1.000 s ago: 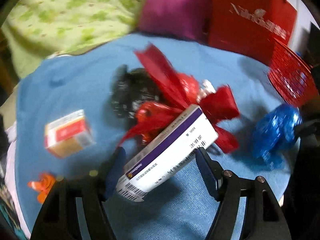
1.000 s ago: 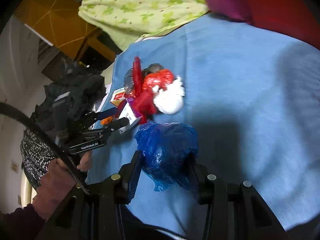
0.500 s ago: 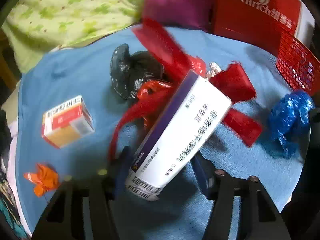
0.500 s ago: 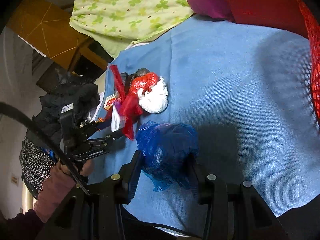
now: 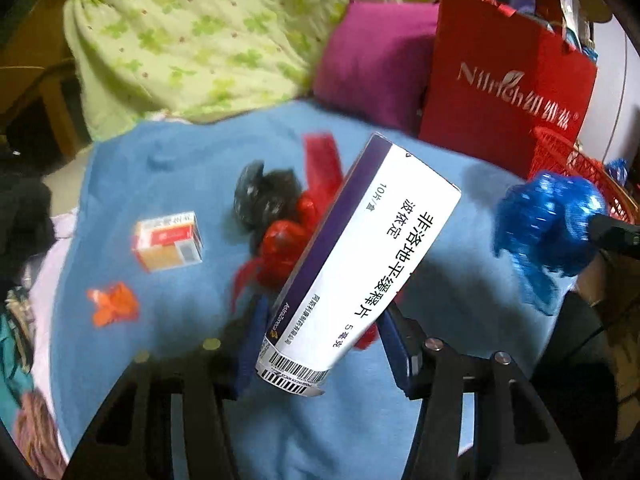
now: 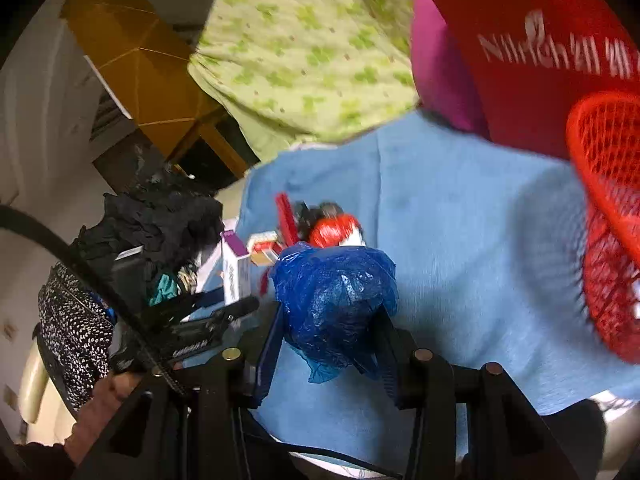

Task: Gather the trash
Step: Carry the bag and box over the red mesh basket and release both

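My left gripper (image 5: 320, 340) is shut on a white and purple medicine box (image 5: 360, 264) and holds it tilted above the blue cloth (image 5: 180, 168). My right gripper (image 6: 332, 344) is shut on a crumpled blue plastic bag (image 6: 336, 292), lifted off the cloth; the bag also shows in the left wrist view (image 5: 548, 224). A red mesh basket (image 6: 604, 216) stands at the right. On the cloth lie a red plastic bag (image 5: 284, 248), a black bag (image 5: 264, 196), a small red and white box (image 5: 168, 240) and an orange scrap (image 5: 114, 304).
A red paper bag (image 5: 504, 76), a magenta cushion (image 5: 372, 60) and a green patterned quilt (image 5: 192, 32) line the back. Dark clothes (image 6: 160, 220) lie off the cloth's left edge.
Both grippers rose and turned toward the red basket. The medicine box lifted away from the red bag pile. The blue bag came up off the cloth, and the basket is now closer.
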The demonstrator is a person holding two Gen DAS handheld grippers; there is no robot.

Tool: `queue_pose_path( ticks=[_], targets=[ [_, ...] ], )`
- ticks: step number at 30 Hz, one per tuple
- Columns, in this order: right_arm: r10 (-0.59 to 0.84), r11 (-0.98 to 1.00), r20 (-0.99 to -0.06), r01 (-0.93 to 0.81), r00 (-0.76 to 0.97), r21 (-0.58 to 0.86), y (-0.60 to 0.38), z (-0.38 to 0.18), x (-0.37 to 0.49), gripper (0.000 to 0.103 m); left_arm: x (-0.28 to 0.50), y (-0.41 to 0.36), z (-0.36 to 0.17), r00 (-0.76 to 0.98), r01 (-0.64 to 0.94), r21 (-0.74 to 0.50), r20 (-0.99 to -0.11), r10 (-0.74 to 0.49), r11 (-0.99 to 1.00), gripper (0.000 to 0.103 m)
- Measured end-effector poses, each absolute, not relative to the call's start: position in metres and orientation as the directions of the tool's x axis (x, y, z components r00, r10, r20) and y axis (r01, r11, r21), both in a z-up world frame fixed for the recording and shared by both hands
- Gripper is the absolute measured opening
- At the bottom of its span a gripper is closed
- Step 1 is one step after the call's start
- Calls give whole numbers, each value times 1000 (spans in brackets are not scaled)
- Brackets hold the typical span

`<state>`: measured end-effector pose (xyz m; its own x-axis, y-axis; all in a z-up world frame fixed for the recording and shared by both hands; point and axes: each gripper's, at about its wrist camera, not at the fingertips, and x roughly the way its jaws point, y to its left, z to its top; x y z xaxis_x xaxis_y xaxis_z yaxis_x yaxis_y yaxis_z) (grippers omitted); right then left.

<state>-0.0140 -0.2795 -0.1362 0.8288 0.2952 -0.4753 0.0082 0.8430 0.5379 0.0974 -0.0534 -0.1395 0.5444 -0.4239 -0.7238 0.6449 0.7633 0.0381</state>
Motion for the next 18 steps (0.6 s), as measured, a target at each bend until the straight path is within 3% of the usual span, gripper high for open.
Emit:
queue_pose_path(
  ticks=[8, 18],
  targets=[
    [211, 891, -392, -12, 895, 454, -280, -88, -57, 46, 46, -91, -85, 641, 602, 132, -668, -377, 788, 57],
    [137, 894, -321, 23, 937, 448, -301, -64, -92, 46, 37, -127, -64, 666, 633, 184, -625, -408, 751, 57]
  ],
)
